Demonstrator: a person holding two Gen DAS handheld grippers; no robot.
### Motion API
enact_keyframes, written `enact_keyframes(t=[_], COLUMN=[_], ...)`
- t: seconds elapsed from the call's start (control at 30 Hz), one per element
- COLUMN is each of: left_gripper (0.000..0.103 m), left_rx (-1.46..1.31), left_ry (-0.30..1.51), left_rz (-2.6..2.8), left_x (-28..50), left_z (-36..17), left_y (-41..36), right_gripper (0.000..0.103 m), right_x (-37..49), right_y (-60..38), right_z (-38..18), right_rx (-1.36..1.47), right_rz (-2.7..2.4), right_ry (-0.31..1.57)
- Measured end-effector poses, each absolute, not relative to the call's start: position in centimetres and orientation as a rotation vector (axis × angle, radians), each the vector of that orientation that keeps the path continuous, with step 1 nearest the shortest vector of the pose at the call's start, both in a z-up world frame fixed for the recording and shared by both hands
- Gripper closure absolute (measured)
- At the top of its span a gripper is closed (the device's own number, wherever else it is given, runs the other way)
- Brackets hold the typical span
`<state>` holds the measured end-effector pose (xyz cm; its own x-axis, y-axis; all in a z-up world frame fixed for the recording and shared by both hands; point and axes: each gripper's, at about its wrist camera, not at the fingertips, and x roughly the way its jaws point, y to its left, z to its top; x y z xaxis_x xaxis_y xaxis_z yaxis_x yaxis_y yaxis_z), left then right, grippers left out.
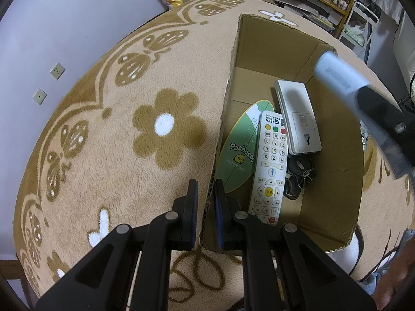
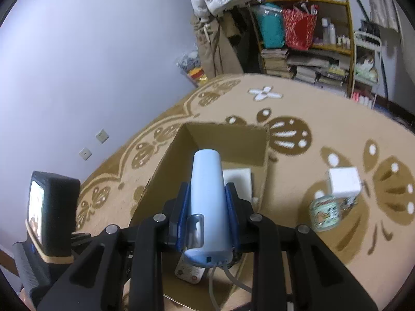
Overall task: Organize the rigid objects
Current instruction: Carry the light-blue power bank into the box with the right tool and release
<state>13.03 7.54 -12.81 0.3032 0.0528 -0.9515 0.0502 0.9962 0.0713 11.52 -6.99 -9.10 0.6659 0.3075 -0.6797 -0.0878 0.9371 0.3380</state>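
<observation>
Cardboard box (image 1: 334, 181) sitting open-topped on flower-pattern blanket (image 1: 124, 134). Left gripper (image 1: 206, 189) clamped narrow on near-left box wall, 1 finger outside and 1 inside, steadying it. Right gripper (image 2: 207, 194) closed on pale blue cylinder-shaped gadget (image 2: 206, 194) (power bank or similar, can't confirm), pads pressing both sides, 2 thin cords trailing from its near end.

Key relation: gadget's long axis running along right gripper's pointing line, far end aimed at 12 o'clock in right wrist view, hanging above box opening, with the box's far wall at 12 o'clock beyond its tip. In left wrist view same gadget entering from 3 o'clock, blurred, tip over far-right box corner at about 1 o'clock. Right hand only one positioned for the drop; left busy with wall.

Already inside: white remote (image 1: 269, 165), white flat device (image 1: 298, 119), green oval card (image 1: 243, 153), dark keys (image 1: 298, 173). Free floor space looks to be on right half of box, judging by bare cardboard there.

Still outside, at 3 o'clock of box in right view: white cube (image 2: 344, 182) touching or just beside printed jar (image 2: 327, 213). Likely next candidates.
</observation>
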Motion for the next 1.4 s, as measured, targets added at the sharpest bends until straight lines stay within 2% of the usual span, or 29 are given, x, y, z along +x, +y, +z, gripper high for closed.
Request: enact_keyframes(t=[0.67, 1.07, 1.13, 1.2, 1.33, 1.4], left_gripper=[0.091, 0.091, 0.091, 0.090, 0.090, 0.090], left_rx=[0.085, 0.086, 0.084, 0.086, 0.083, 0.083], left_ry=[1.266, 1.266, 1.266, 1.266, 1.267, 1.267], left_rz=[-0.006, 0.001, 0.000, -0.001, -0.002, -0.001], left_x=[13.1, 13.0, 13.0, 13.0, 12.9, 13.0], left_z=[-12.9, -12.9, -12.9, -12.9, -12.8, -12.8], left_y=[7.7, 7.8, 7.8, 7.7, 7.7, 7.7], right_gripper=[0.074, 0.073, 0.064, 0.041, 0.033, 0.024], right_x=[12.9, 12.7, 12.7, 12.2, 11.8, 11.8], right_y=[-6.1, -5.9, -6.1, -6.5, -7.3, -7.9], right_z=[-13.7, -12.2, -11.6, -10.6, -9.5, -9.2], right_rx=[0.283, 0.229, 0.201, 0.166, 0.129, 0.119], right_rz=[0.227, 0.214, 0.187, 0.164, 0.134, 0.109], right_ry=[0.946, 0.908, 0.902, 0.864, 0.828, 0.818])
